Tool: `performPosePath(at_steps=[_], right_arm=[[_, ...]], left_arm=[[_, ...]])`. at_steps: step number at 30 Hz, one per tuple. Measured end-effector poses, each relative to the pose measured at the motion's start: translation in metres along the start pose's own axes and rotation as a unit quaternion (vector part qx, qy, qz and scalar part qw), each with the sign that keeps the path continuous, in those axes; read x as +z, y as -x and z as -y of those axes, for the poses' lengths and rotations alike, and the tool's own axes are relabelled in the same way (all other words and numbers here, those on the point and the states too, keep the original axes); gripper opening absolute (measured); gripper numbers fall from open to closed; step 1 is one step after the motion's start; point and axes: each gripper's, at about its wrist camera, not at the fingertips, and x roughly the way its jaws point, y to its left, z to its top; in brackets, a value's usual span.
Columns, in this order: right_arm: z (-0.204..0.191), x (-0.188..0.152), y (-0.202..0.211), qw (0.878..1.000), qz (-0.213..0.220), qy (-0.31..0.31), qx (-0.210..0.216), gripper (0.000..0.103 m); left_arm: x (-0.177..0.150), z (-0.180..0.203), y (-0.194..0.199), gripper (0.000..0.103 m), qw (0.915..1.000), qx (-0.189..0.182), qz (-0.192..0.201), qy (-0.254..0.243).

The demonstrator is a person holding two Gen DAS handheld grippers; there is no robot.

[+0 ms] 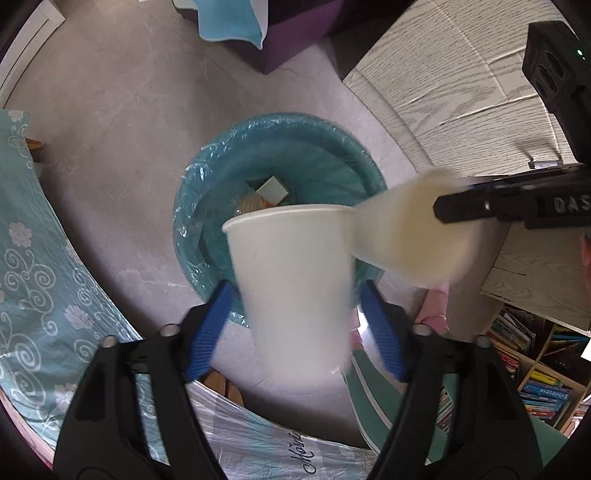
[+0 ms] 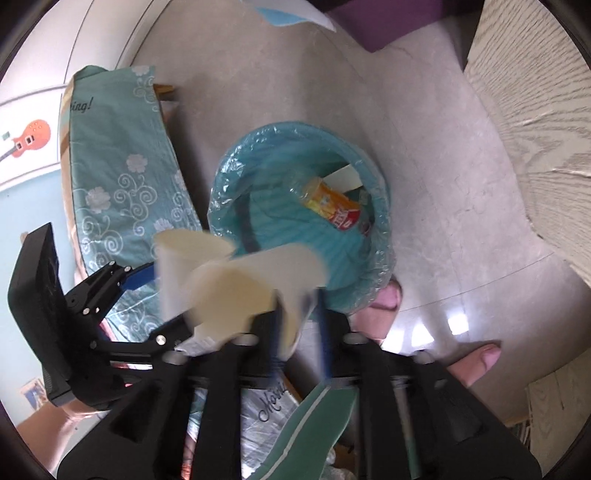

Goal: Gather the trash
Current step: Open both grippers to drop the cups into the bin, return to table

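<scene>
A white paper cup point(image 1: 291, 280) hangs rim-forward over the teal, plastic-lined bin point(image 1: 207, 192). It lies between the blue pads point(image 1: 208, 328) of my left gripper point(image 1: 295, 288), which is open with a gap at each side. A second, blurred cup point(image 1: 406, 240) hangs at the black finger point(image 1: 465, 208) of my right gripper. In the right wrist view that cup point(image 2: 255, 284) has its wall between the pads of the right gripper point(image 2: 298, 299), which stand apart without pressing on it. The bin point(image 2: 236, 177) holds an orange-labelled bottle point(image 2: 332, 206) and a white card point(image 2: 343, 177).
A bed with a teal floral cover point(image 1: 37, 258) runs along the left. White wood-grain furniture point(image 1: 461, 74) and a bookshelf point(image 1: 535, 369) stand at the right, a purple box point(image 1: 295, 33) beyond the bin. Grey floor point(image 1: 129, 110) surrounds the bin.
</scene>
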Motion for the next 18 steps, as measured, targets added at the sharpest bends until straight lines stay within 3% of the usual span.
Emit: performPosePath(at_steps=[7, 10, 15, 18], right_arm=[[0.007, -0.003, -0.005, 1.000, -0.003, -0.007, -0.002, 0.036], [0.010, -0.006, -0.001, 1.000, 0.005, -0.009, -0.003, 0.049], [0.010, -0.008, 0.009, 1.000, 0.012, 0.007, -0.001, 0.061], [0.009, -0.011, 0.016, 1.000, 0.017, 0.008, 0.003, 0.076]], left_arm=[[-0.006, -0.003, -0.010, 0.073, 0.9999, 0.008, -0.015, 0.002], [-0.003, -0.007, -0.012, 0.075, 0.9999, 0.007, -0.012, 0.006], [-0.007, -0.010, -0.002, 0.081, 0.9998, 0.001, 0.005, 0.021], [-0.009, -0.010, 0.002, 0.091, 0.9993, 0.012, 0.007, 0.034]])
